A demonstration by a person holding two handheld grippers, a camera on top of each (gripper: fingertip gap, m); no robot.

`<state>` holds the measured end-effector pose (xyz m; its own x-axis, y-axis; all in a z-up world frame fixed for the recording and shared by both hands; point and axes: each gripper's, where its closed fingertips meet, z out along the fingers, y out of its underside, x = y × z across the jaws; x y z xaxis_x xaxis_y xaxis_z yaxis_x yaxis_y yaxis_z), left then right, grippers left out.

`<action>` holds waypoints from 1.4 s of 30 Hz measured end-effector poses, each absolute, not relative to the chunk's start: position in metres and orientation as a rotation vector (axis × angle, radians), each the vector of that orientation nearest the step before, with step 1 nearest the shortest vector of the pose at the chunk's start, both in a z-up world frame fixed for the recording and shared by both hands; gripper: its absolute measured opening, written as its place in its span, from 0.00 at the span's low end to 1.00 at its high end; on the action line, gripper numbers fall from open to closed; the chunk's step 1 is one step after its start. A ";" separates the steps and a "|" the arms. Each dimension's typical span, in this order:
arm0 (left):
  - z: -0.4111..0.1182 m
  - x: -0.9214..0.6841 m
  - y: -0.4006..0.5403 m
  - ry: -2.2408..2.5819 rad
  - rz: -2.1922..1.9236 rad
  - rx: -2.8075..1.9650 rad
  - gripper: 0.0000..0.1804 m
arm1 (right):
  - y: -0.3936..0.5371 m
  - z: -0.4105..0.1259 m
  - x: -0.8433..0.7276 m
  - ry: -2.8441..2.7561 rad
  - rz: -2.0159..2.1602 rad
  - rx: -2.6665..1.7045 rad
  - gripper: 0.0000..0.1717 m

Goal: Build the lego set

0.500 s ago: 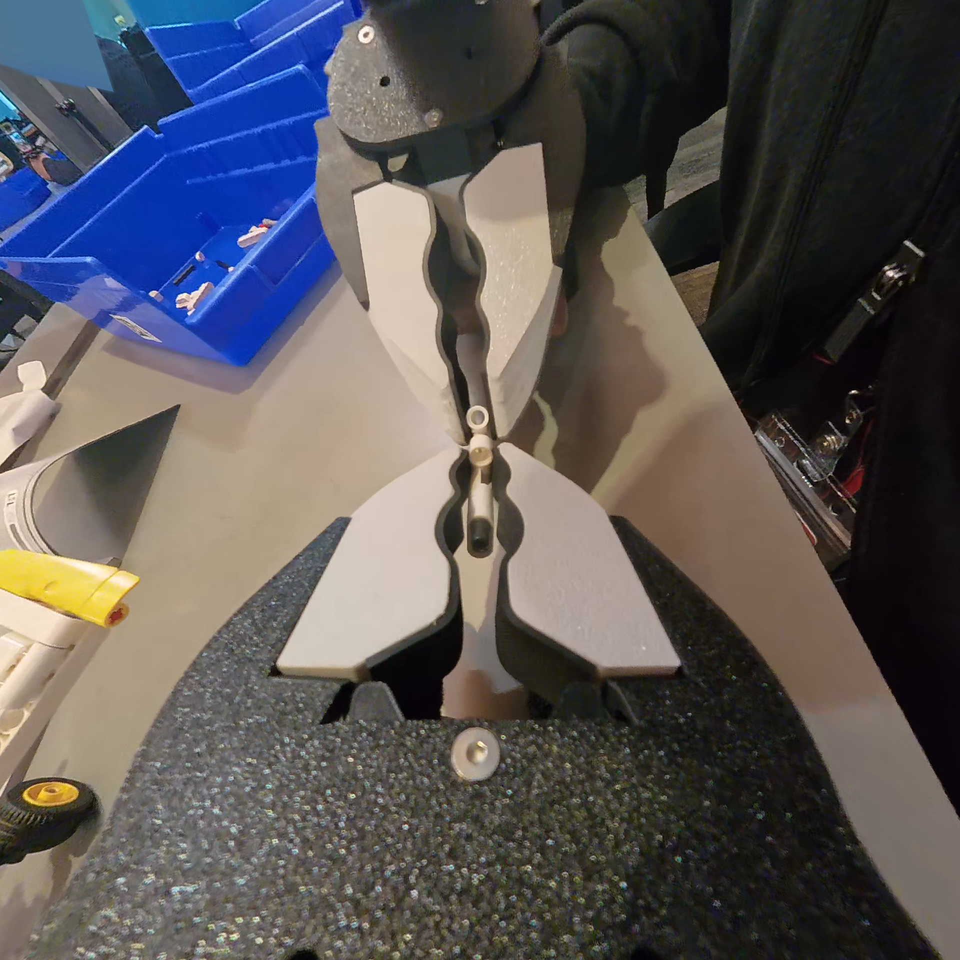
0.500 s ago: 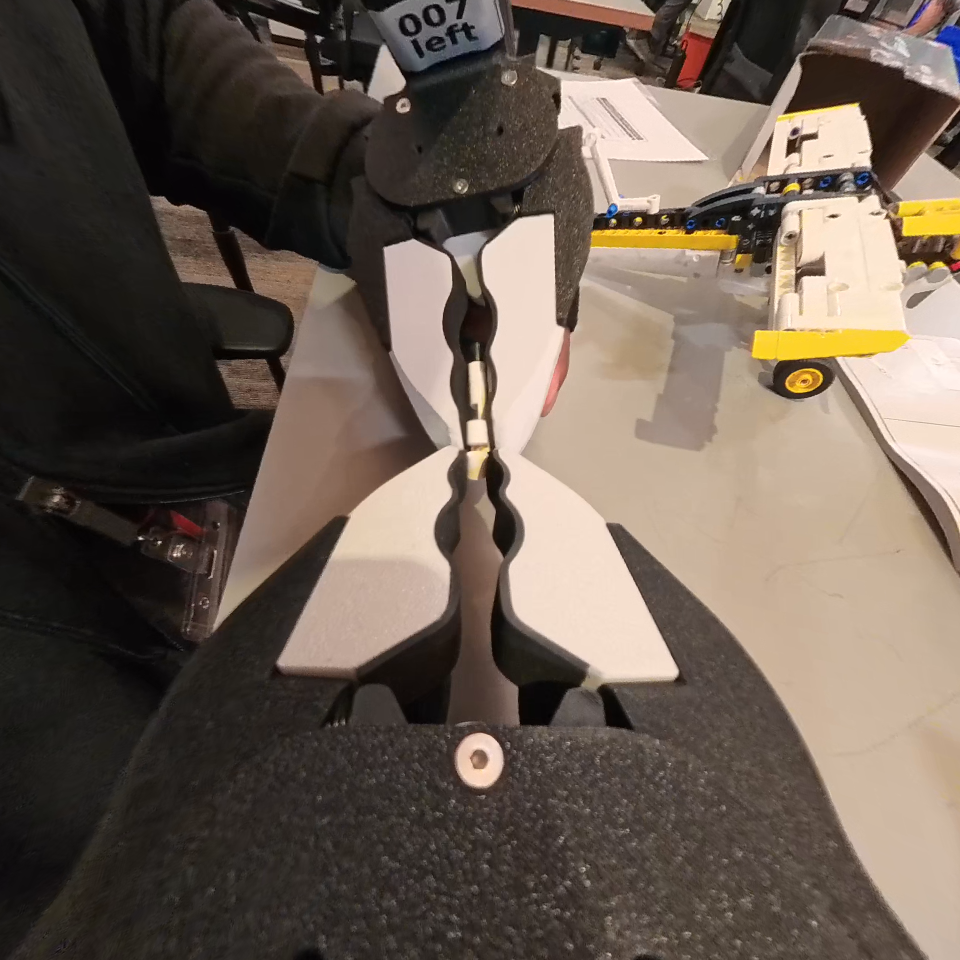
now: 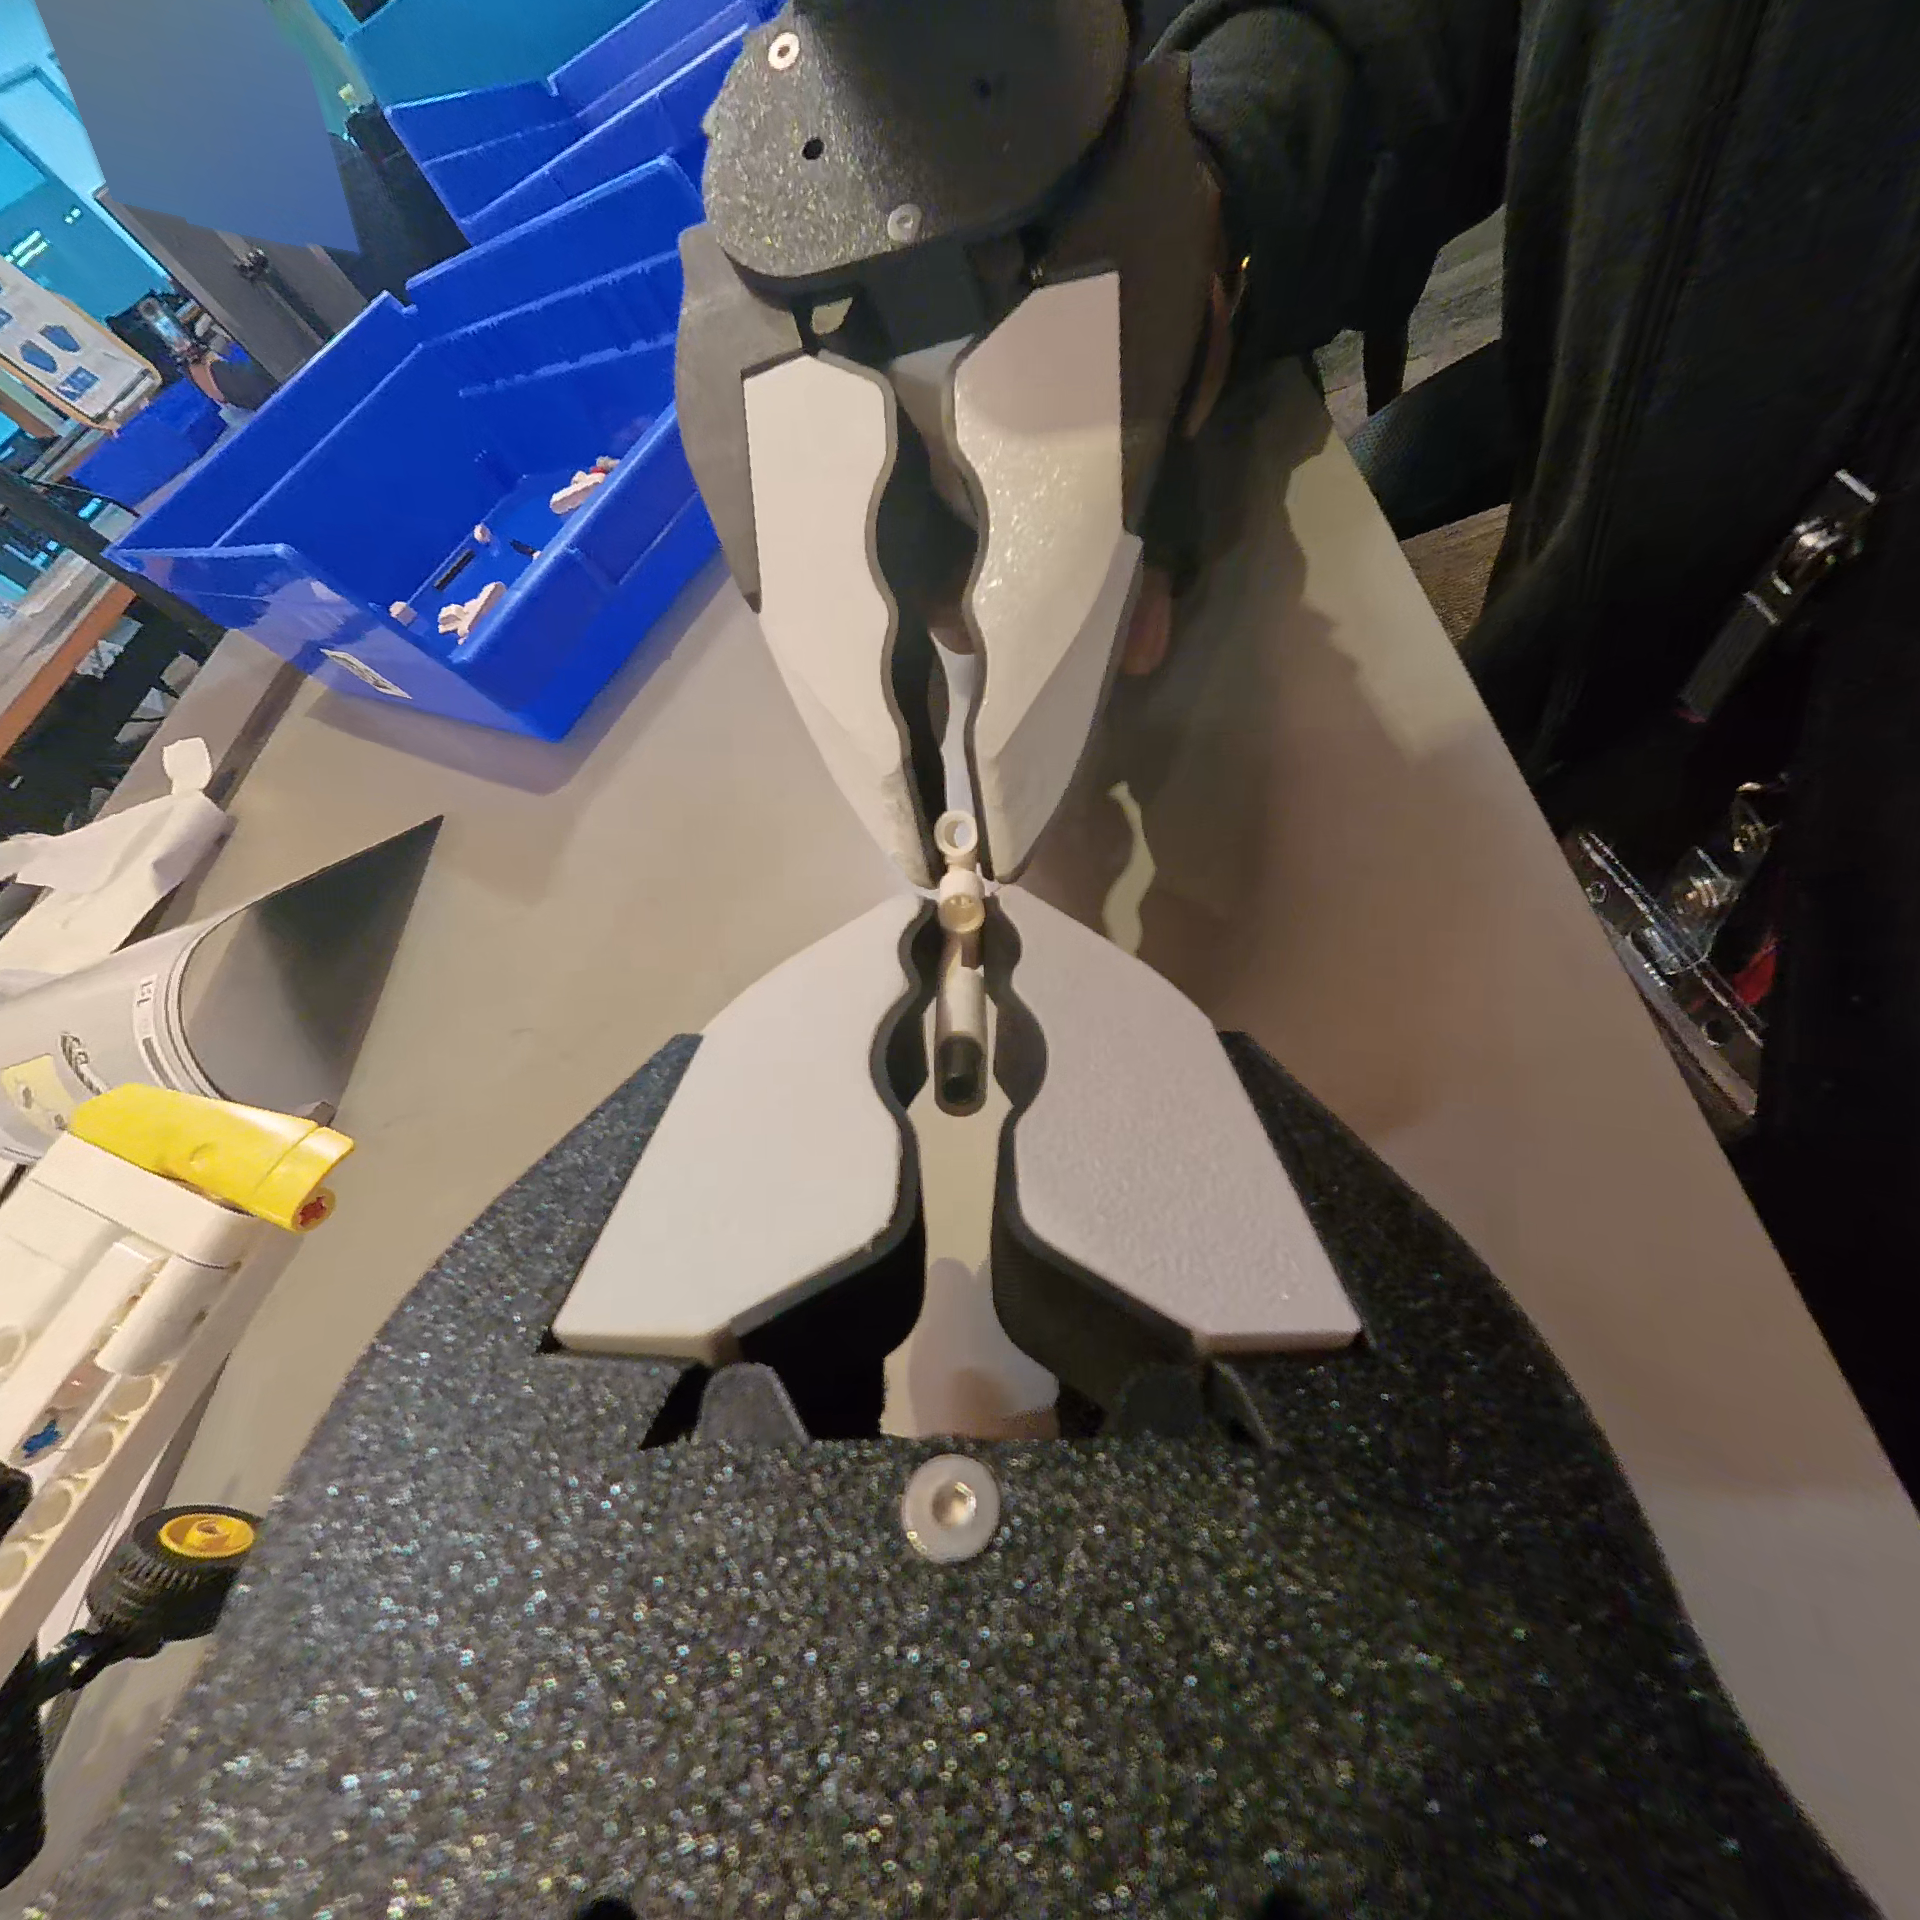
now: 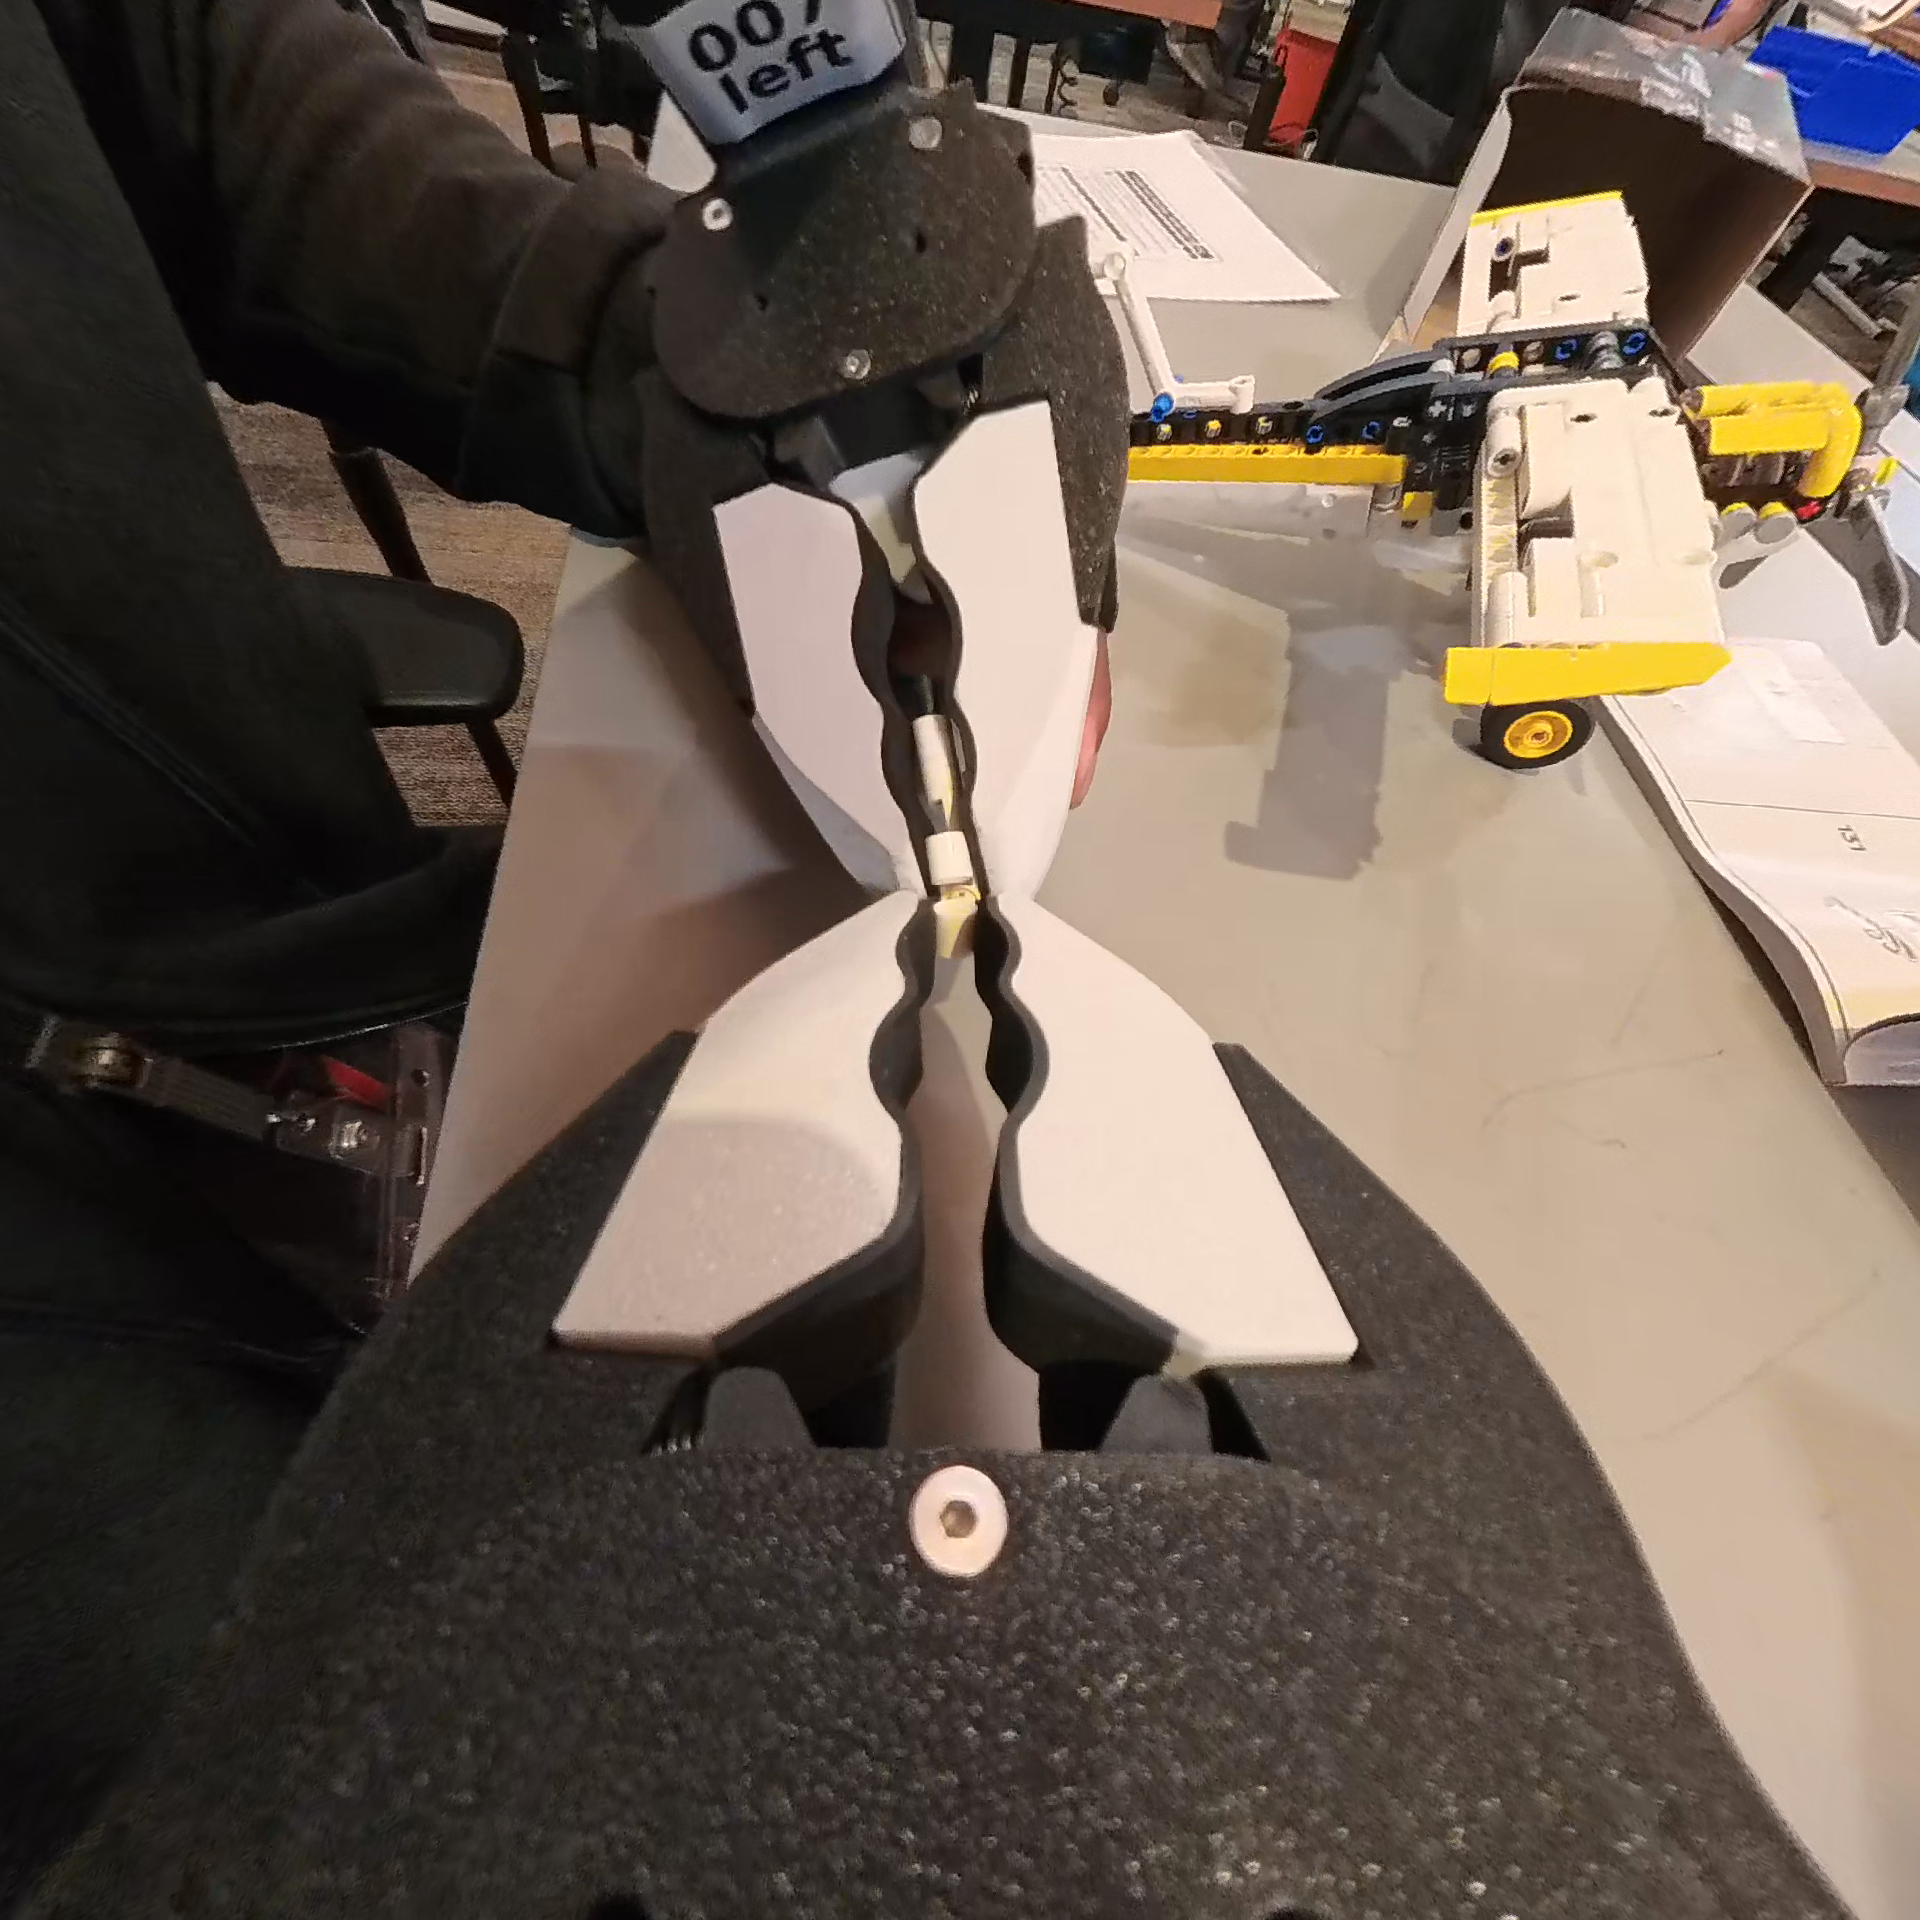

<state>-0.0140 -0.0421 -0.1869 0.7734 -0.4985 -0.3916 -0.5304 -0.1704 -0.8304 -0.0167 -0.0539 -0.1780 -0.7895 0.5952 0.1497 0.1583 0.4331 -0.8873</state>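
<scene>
A grey table [image 4: 1351,1039] fills the middle of both views. In the left wrist view, blue plastic bins [image 3: 436,436] stand at the upper left, the nearest holding a few small pale parts [image 3: 473,603]. Crumpled white paper [image 3: 114,831] lies at the left edge, with an open booklet [image 3: 239,987] below it. In the right wrist view, a white and yellow brick-built vehicle [image 4: 1558,520] with a yellow-hubbed wheel [image 4: 1536,734] stands at the upper right, a brown cardboard box [image 4: 1662,208] behind it. A printed sheet [image 4: 1164,218] lies at top centre. A person's dark jacket [image 4: 156,468] fills the left side.
</scene>
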 end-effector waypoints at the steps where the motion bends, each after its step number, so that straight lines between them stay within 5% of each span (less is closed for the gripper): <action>1: -0.187 -0.014 -0.042 0.795 0.036 -1.812 0.04 | -0.054 -0.178 -0.017 -2.247 1.322 -0.639 0.04; 21: -0.186 -0.019 -0.042 0.830 0.210 -1.776 0.04 | -0.056 -0.178 -0.020 -2.245 1.375 -0.829 0.04; 42: -0.176 -0.016 -0.044 0.715 -0.074 -1.790 0.04 | -0.046 -0.187 -0.017 -2.302 1.322 -0.771 0.04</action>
<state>-0.0159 -0.0438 -0.1757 0.8124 -0.5006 -0.2990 -0.4285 -0.1646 -0.8884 -0.0172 -0.0455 -0.1871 -0.7793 0.6246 0.0496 0.2720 0.4085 -0.8713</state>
